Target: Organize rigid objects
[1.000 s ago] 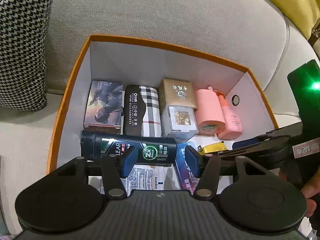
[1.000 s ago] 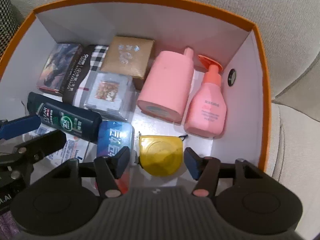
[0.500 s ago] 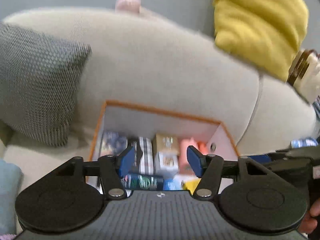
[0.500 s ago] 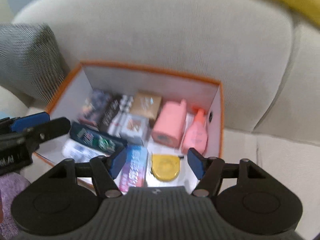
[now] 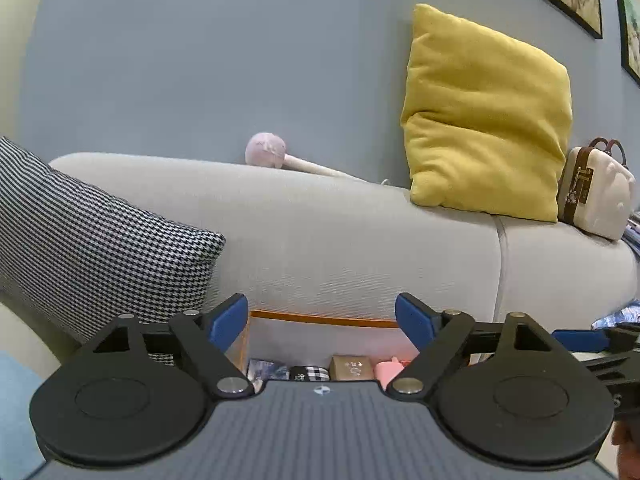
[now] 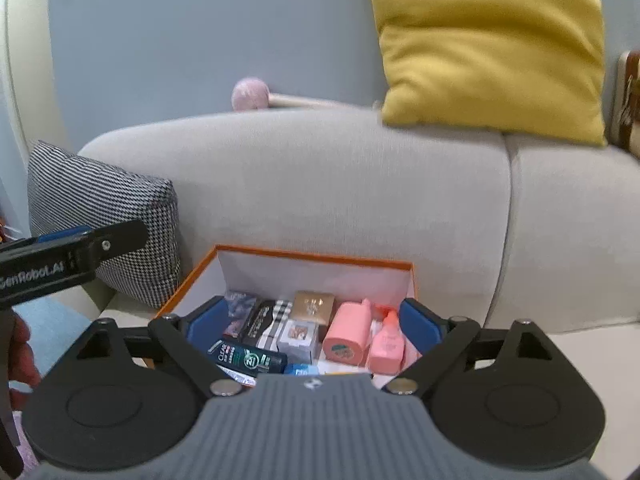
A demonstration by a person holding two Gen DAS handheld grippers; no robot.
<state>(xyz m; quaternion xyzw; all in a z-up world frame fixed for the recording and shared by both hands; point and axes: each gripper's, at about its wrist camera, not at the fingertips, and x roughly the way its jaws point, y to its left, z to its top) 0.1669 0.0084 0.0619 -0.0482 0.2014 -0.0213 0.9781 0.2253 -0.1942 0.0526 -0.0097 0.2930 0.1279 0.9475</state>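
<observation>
Box point(image 6: 312, 258) on sofa point(image 6: 340, 184), long side along the backrest; both grippers point(image 5: 321, 320) point(image 6: 308, 326) just spread wide, empty.

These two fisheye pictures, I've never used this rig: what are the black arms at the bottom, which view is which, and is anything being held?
There is no robot arm: a person carries a two-finger gripper in each hand, with a camera looking along its fingers. One picture is from the left gripper, the other from the right gripper. Both have just been opening; both are open with nothing between the fingers. Below, on a grey sofa, sits an orange-rimmed box holding a dark Clear bottle, two pink bottles, small boxes and a plaid case.
</observation>
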